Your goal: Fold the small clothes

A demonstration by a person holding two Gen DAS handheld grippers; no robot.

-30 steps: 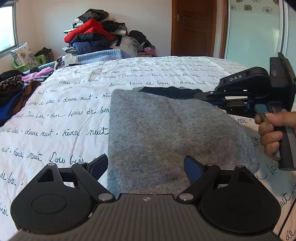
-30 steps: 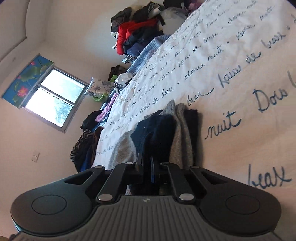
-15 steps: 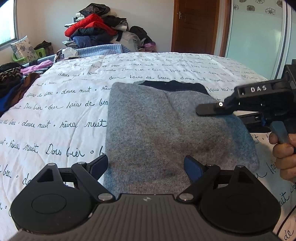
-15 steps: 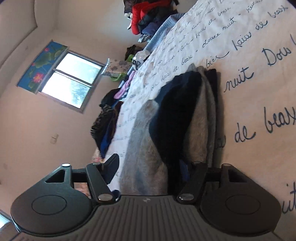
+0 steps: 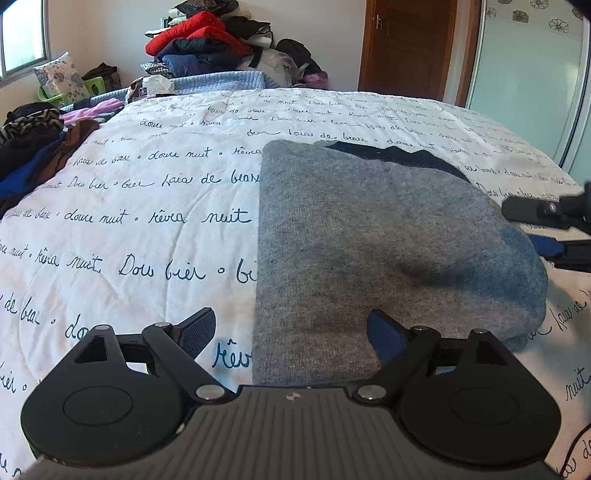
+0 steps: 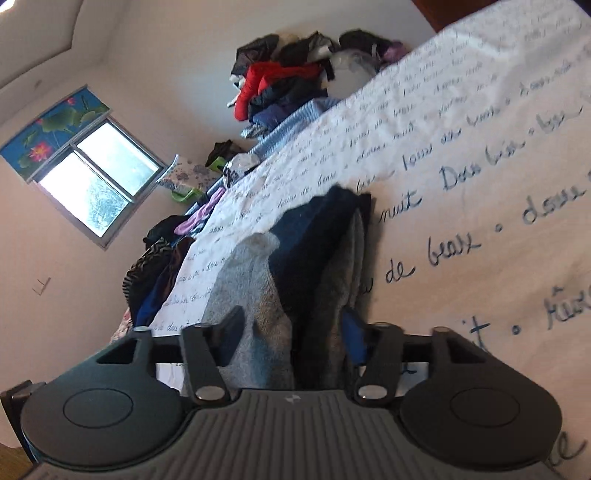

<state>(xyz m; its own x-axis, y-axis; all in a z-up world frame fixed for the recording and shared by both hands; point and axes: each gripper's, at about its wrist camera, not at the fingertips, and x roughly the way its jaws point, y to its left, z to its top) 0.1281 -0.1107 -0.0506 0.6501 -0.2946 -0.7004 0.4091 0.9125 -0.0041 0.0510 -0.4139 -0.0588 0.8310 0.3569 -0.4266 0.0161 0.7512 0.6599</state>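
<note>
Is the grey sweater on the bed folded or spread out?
Folded. The grey sweater lies as a compact rectangle; the right wrist view shows stacked layers at its edge.

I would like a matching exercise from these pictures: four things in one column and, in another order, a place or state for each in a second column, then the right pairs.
Things:
1. folded grey knit garment
2. red jacket
3. brown wooden door
4. right gripper

Places or states:
A. on top of the far clothes pile
B. open, garment edge between its jaws
C. flat on the white script-printed bedspread
D. in the far wall, closed

Pairs: 1-C, 2-A, 3-D, 4-B
</note>
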